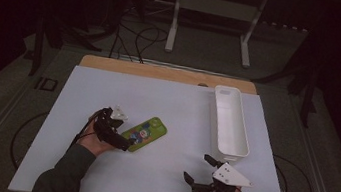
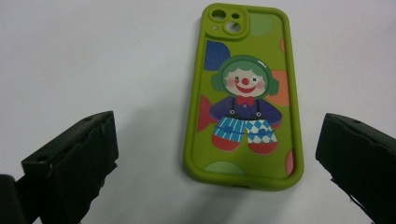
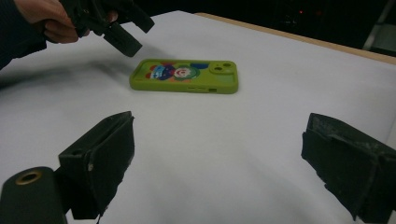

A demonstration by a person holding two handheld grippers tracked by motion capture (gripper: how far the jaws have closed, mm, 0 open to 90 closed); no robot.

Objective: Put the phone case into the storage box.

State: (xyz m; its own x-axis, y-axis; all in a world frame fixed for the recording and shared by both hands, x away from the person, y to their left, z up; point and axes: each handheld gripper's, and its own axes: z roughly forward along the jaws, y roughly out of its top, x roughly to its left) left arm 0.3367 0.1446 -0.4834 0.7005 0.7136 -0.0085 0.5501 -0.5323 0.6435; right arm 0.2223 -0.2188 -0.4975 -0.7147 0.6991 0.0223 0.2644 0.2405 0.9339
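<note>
Left gripper (image 1: 120,132) sits at about 8 o'clock from table centre in the high view, held in the person's left hand (image 1: 93,141), sleeve coming in from the bottom edge. Jaws spread wide, nothing between them. They hang over the near end of the phone case (image 1: 144,133); whether they touch it I can't tell.

Left gripper view: the case (image 2: 244,98) lies flat, back side up, on the white sheet (image 2: 93,56). Lime green, clown print, camera cutout at 12 o'clock, bottom edge at 6. It sits between the two jaws, closer to the right one, with clear gaps on both sides.

High view: the case is just left of table centre, long axis running roughly 8 to 2 o'clock.

Right of centre, at about 3 o'clock, a long white bin (image 1: 230,125) stands on the sheet, long axis running 12 to 6, well apart from the case.

Right gripper (image 1: 196,168) is at about 5 o'clock, near the front edge, just below the bin's near end, grey plate on top. Jaws wide apart, holding nothing, pointing toward 10 o'clock.

Right gripper view: both jaws frame bare sheet; the case (image 3: 184,76) lies beyond them at 12 o'clock, with the left gripper (image 3: 126,35) over its far-left end at 11.
</note>
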